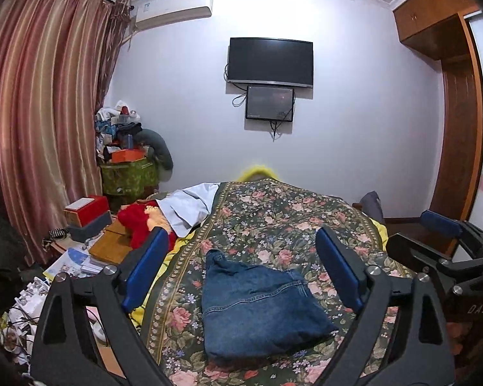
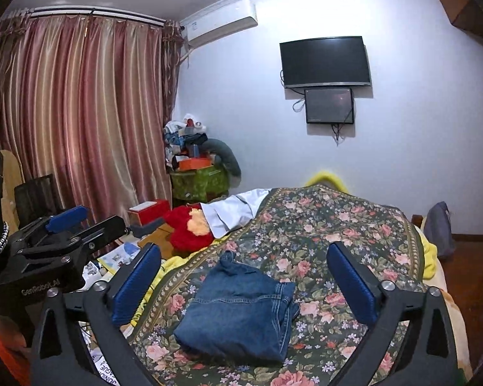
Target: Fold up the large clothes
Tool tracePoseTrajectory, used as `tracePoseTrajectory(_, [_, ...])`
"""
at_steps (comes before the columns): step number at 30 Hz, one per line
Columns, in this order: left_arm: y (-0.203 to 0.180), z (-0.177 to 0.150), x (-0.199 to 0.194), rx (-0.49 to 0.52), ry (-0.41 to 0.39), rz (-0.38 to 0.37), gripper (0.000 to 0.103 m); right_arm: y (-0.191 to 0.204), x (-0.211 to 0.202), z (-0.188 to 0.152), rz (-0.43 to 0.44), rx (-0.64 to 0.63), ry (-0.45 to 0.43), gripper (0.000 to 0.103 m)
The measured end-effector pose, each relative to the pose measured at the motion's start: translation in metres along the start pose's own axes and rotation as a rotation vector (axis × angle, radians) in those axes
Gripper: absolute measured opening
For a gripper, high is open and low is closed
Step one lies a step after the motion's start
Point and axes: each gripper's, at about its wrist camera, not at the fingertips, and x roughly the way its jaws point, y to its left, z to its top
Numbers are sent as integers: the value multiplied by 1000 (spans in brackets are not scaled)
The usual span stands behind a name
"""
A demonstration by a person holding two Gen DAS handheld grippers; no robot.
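A folded pair of blue jeans [image 1: 254, 308] lies flat on the floral bedspread [image 1: 293, 222], toward its near end and well short of the wall-mounted television [image 1: 270, 61]. The left gripper [image 1: 241, 273] hangs above the jeans with its blue pads spread wide, holding nothing, one pad on either side of the denim. The right gripper [image 2: 244, 284] is likewise spread wide and empty over the jeans. Left of the jeans, beside the bedspread's edge, sit a red plush toy [image 2: 186, 228] and a white garment [image 2: 232, 212].
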Motion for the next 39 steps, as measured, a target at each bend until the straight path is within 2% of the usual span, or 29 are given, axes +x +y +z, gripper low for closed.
tracePoseTrajectory(25, [5,-8,11,-33,28,-5,97,-3,6,-6,-34,26,40,103])
tracePoseTrajectory(39, [9,-8,12,-52,29,-16,97,-6,4,-5,-39,25,33,103])
